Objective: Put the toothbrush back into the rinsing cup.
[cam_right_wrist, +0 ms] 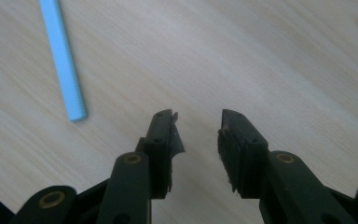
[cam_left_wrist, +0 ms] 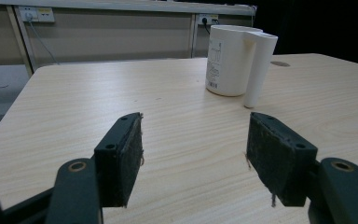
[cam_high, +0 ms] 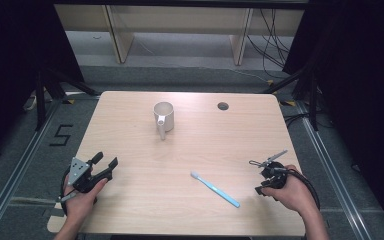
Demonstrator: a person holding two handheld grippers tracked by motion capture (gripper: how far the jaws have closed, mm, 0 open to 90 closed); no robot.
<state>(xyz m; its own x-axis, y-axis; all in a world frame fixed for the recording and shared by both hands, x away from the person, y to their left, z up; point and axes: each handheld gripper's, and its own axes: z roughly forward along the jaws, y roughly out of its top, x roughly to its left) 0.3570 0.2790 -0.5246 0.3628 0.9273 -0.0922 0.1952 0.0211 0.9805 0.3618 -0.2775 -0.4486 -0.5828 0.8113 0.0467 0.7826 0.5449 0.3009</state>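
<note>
A grey floor surrounded the wooden table [cam_high: 130,115]. Upper centre stood the white mug [cam_high: 163,117], its label legible from the left gripper [cam_left_wrist: 193,154], jaws wide. Right gripper [cam_right_wrist: 198,140] gaped narrowly, empty, beside the blue toothbrush [cam_high: 215,188], lower centre.

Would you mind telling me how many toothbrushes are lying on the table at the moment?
1. The blue toothbrush lies flat on the near half of the table, between the two hands and closer to the right gripper, its bristle end pointing away toward the white cup. Nothing seems hidden.

Black two-jaw left gripper [cam_high: 105,161] with grey three-cornered plate, brass-ringed pivots, worn dark pads.
</note>
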